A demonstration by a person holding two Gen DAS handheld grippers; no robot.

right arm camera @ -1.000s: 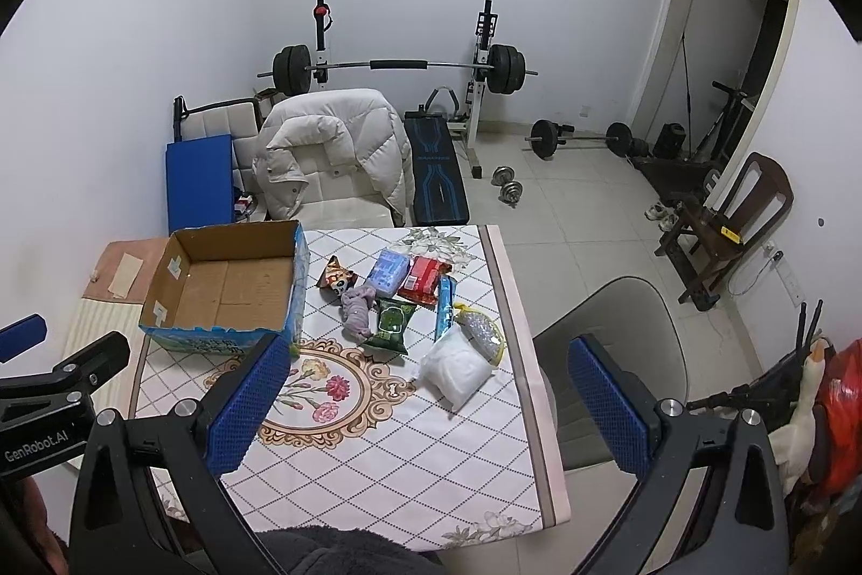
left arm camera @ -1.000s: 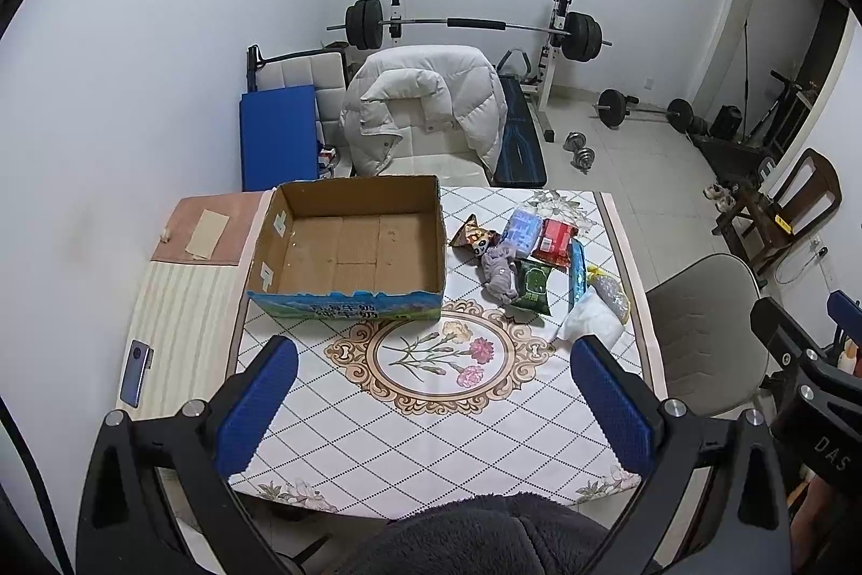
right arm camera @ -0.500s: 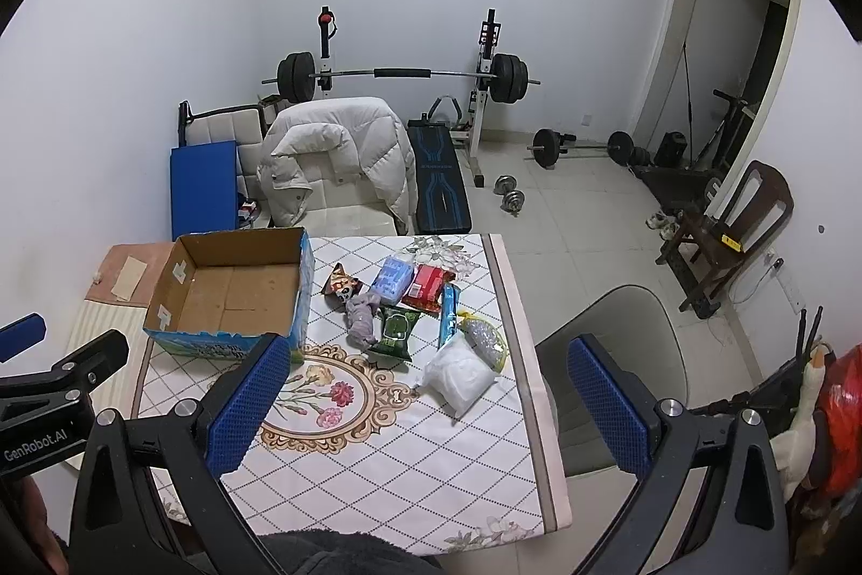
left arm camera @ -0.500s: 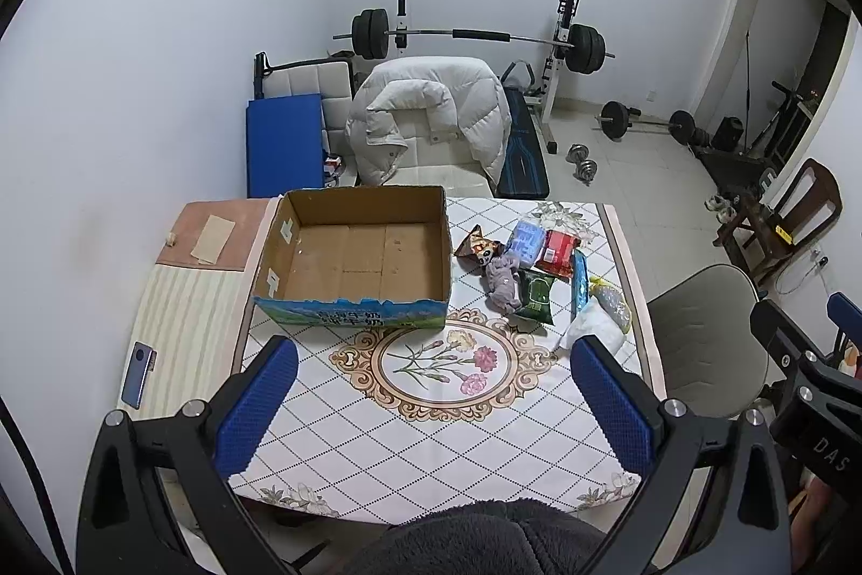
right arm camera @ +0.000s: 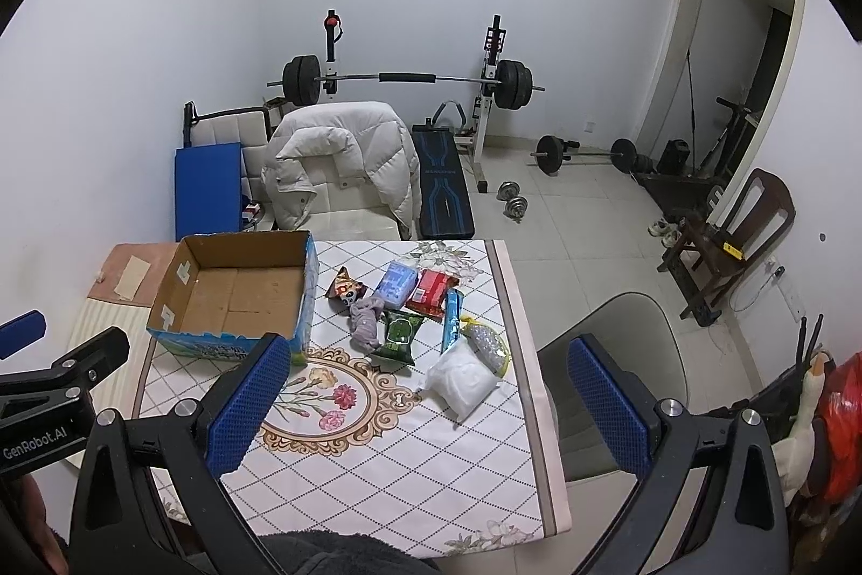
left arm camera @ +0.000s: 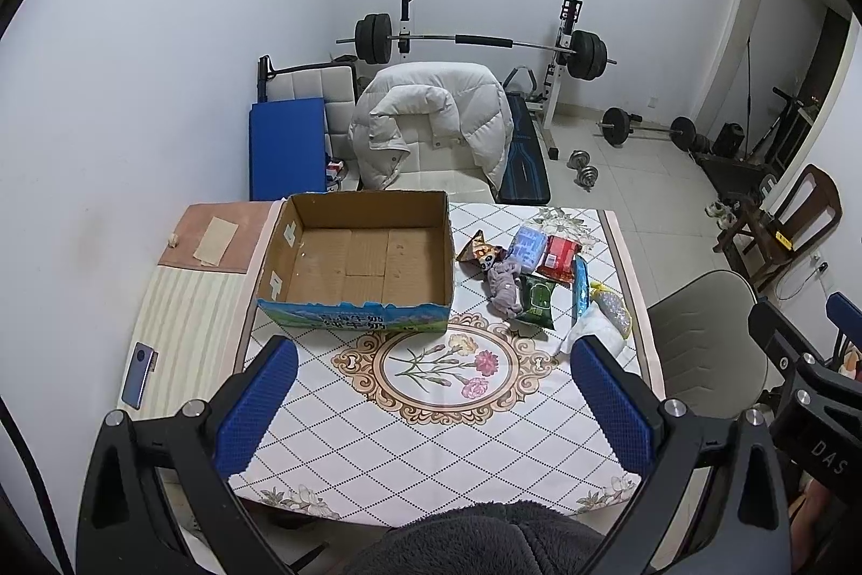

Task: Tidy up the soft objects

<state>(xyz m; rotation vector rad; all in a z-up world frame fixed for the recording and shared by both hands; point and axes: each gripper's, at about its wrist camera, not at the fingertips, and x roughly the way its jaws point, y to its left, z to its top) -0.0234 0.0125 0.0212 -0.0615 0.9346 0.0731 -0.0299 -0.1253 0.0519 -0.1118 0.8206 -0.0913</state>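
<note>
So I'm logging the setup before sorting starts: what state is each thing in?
Box: open, empty.
Left gripper: open, holding nothing.
Right gripper: open, holding nothing.
Soft packs: loose on the table, right of the box.
White bag: lying flat.

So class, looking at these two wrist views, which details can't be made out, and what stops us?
- Print on the green packet and blue packet: too small in both views.
- White bag: partly hidden by the left gripper's fingers, left view.
- Cardboard box's front corner: behind the right gripper's fingers, right view.
</note>
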